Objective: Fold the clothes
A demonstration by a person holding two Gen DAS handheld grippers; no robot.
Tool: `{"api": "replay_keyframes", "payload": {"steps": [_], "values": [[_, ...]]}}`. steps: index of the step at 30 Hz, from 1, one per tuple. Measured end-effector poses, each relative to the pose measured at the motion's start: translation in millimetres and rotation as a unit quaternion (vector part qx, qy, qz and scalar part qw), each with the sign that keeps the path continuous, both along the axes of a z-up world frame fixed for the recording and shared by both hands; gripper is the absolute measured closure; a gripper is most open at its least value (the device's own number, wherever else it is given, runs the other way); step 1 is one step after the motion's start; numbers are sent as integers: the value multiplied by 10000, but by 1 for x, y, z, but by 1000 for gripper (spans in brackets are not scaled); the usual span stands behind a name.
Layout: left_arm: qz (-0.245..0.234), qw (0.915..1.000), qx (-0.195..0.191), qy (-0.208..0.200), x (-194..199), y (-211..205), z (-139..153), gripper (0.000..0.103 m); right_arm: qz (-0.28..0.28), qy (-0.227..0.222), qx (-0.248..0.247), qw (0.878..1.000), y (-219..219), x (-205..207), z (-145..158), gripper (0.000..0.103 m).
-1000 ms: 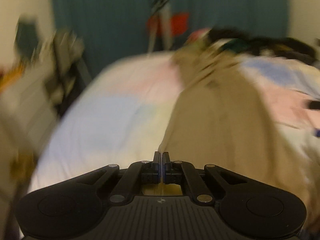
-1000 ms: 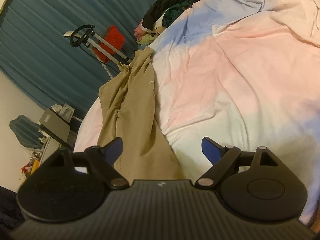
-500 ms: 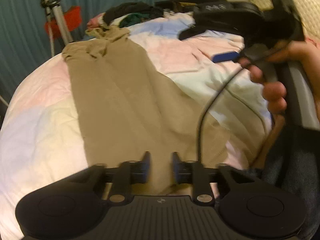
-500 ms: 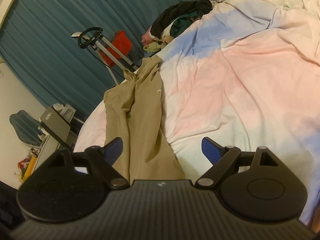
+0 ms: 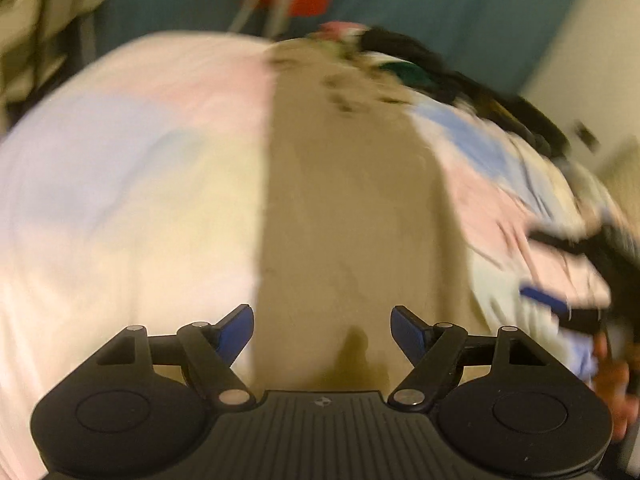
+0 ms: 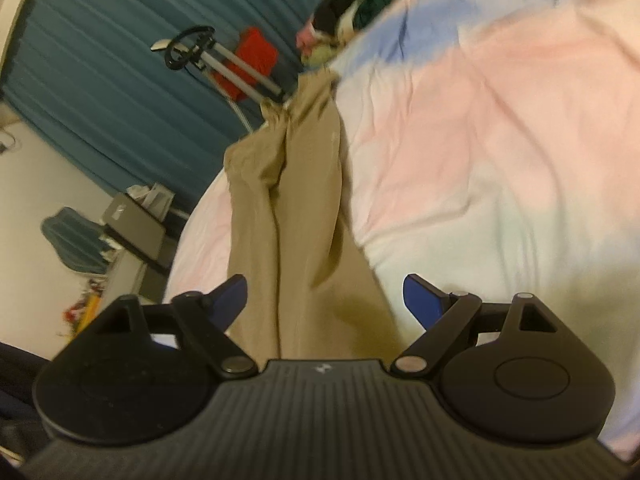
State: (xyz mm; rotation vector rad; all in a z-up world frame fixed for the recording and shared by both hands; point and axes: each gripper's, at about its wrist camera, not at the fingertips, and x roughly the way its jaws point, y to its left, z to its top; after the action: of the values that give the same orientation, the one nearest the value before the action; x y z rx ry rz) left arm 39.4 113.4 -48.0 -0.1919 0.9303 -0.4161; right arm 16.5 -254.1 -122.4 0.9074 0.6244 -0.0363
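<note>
the tan trousers (image 5: 352, 200) lie flat along the pastel bedsheet (image 5: 132, 184), running from 6 toward 12 o'clock. the left gripper (image 5: 322, 324) hangs over their near end, jaws spread wide and empty. the right gripper (image 6: 325, 300) is likewise wide apart, holding nothing, above the trousers' near end.

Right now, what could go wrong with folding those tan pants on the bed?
1. The tan pants are bunched with a deep crease along the middle, so a fold now would likely lock in wrinkles.
2. The left gripper and right gripper are both open and hold nothing.
3. The clothes pile sits near the pants' far end and might snag.
</note>
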Motion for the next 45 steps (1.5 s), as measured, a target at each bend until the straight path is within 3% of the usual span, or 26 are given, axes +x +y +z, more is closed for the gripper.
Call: {"api": "replay_keyframes", "payload": {"steps": [2, 4, 10, 17, 20, 21, 23, 25, 27, 34, 35, 36, 37, 45], "values": [[228, 9987, -300, 335, 10, 13, -8, 25, 60, 204, 82, 9997, 1, 3, -7, 24], [341, 9975, -266, 563, 17, 15, -15, 25, 118, 384, -44, 9992, 5, 5, -11, 30], [181, 9946, -207, 1003, 26, 8, -30, 25, 338, 892, -155, 9953, 9, 6, -28, 33], [81, 9895, -527, 1340, 29, 12, -34, 26, 646, 1053, 614, 9904, 11, -6, -44, 33], [-48, 9879, -555, 1445, 21, 8, -43, 35, 986, 1015, 1103, 9838, 18, -16, -46, 34], [-41, 9882, -523, 1441, 19, 8, -43, 42, 1135, 1018, 1220, 9807, 22, -19, -47, 38], [-2, 9876, -523, 1478, 17, 12, -43, 57, 1289, 1167, 1103, 9786, 32, -25, -47, 50], [69, 9861, -620, 1542, 17, 16, -44, 79, 1299, 1262, 949, 9789, 36, -31, -45, 60], [151, 9847, -750, 1563, 16, 21, -43, 90, 1295, 1347, 797, 9792, 40, -36, -42, 67], [352, 9764, -1525, 1485, 6, 45, -31, 94, 1542, 1458, 539, 9757, 53, -48, -34, 67], [379, 9752, -1609, 1473, 5, 48, -30, 95, 1591, 1482, 485, 9749, 55, -49, -33, 71], [403, 9739, -1688, 1462, 4, 51, -29, 95, 1550, 1489, 382, 9759, 55, -50, -30, 86], [420, 9727, -1771, 1440, 3, 53, -25, 96, 1484, 1489, 266, 9773, 54, -52, -26, 88], [409, 9614, -2509, 1057, -17, 64, 34, 98, 1194, 600, 255, 9907, 30, -73, 36, 92]]}}
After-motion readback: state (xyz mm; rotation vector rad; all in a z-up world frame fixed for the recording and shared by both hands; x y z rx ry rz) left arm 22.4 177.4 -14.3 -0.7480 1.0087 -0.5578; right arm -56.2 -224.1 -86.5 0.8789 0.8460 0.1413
